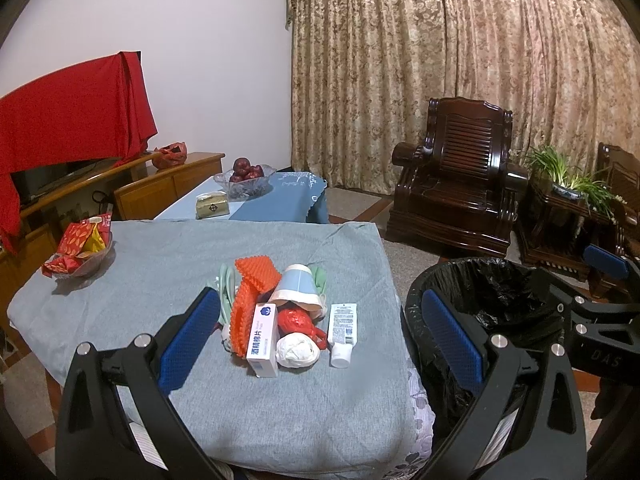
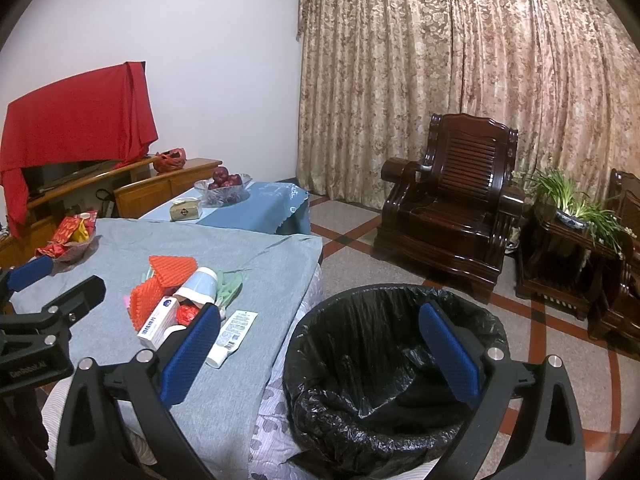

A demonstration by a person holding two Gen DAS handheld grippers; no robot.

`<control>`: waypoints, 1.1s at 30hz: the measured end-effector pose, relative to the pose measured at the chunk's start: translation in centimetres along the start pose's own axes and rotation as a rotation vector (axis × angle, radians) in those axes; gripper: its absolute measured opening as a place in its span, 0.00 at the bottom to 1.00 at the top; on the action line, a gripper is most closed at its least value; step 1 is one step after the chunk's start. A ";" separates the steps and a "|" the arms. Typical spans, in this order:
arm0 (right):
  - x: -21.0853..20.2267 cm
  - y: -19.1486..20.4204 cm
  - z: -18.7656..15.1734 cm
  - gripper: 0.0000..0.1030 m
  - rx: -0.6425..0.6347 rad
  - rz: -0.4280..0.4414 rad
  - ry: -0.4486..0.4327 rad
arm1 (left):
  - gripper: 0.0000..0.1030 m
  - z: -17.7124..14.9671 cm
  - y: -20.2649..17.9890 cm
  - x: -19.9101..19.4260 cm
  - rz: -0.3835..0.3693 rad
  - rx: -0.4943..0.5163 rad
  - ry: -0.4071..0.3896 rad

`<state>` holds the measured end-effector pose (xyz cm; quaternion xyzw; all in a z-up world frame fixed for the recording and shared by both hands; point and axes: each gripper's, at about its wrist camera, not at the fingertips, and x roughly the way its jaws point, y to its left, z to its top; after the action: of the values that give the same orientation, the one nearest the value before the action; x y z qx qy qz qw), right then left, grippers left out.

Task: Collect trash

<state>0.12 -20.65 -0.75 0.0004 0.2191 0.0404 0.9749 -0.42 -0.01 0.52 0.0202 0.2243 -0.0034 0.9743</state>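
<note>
Left gripper (image 1: pixel 320 336) is held wide open and empty above the bench (image 1: pixel 160 280); trash pile (image 1: pixel 280 312) is seen at 12 o'clock of it. Right gripper (image 2: pixel 320 344), also spread and empty, is held over the black-lined bin (image 2: pixel 360 360).

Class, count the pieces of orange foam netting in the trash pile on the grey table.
2. One orange foam net sits at the back of the pile beside the paper cup; the other stands in front of it, behind the white box. More may be hidden underneath.
</note>
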 end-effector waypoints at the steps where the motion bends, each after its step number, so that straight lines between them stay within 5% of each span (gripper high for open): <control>1: 0.0 0.0 0.1 0.94 0.000 0.000 0.000 | 0.95 0.0 0.0 0.0 0.000 0.001 0.000; 33: 0.6 0.3 -0.5 0.94 0.004 0.000 0.007 | 0.95 -0.9 0.7 0.8 0.002 -0.004 0.011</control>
<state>0.37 -20.31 -1.47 0.0021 0.2227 0.0400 0.9741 -0.04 0.78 -0.58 0.0185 0.2299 -0.0021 0.9730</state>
